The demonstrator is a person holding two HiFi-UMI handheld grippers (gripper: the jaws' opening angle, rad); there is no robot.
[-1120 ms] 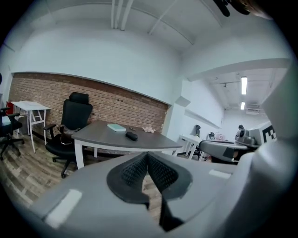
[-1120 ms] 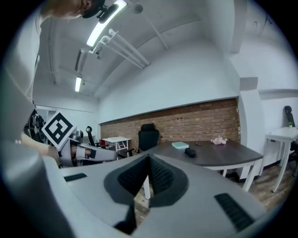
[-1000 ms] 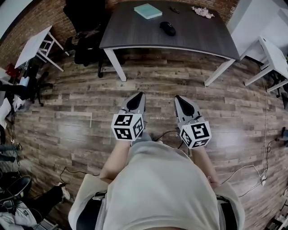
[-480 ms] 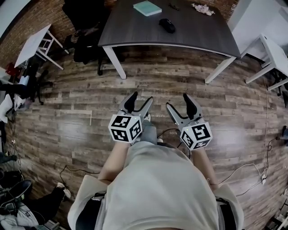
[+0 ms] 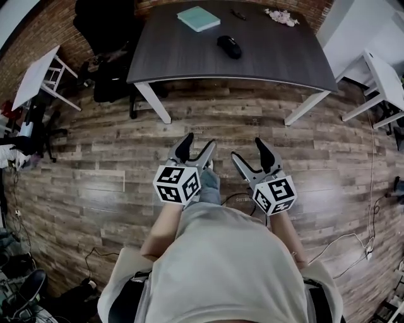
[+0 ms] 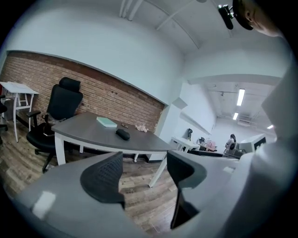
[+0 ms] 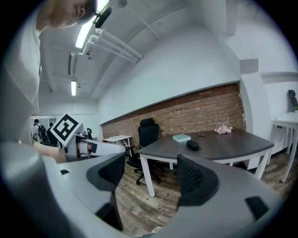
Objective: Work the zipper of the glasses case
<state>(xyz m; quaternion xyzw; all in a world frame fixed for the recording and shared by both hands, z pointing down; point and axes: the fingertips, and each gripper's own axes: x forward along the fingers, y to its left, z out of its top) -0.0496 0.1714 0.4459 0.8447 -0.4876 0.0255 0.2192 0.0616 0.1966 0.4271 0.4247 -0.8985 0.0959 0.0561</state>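
Starting nearest, the person's pale-shirted torso (image 5: 227, 265) fills the bottom of the head view, with both forearms held out over the wooden floor (image 5: 95, 183). The left gripper (image 5: 197, 146) and right gripper (image 5: 250, 152) sit side by side in front of the body, well short of the table. Both have changed in the same way. 1 second ago each pair of jaws was pressed together, and they have just been opening. Now each stands spread wide with only air and floorboards between the pads, so neither holds anything. I read that as readying for a grasp, with the zipper work not yet begun.

Farther out stands the dark grey table (image 5: 189, 63). The small black oval thing near the middle of its top, which I take for the glasses case (image 5: 229, 46), lies apart from everything else there. A teal book (image 5: 199, 17) is behind it and a pale crumpled object (image 5: 282, 17) sits at the far right corner. The table looks a little larger in the head view than before, which suggests an approach.

Only the head view shows how much floor separates the 2 grippers from the case. The left gripper view opens past the table onto a bright office area with a distant person (image 6: 230, 142), outside the head view's frame. The right gripper view, unlike the left gripper view, catches the other gripper, with its marker cube (image 7: 66, 128) at the left edge.
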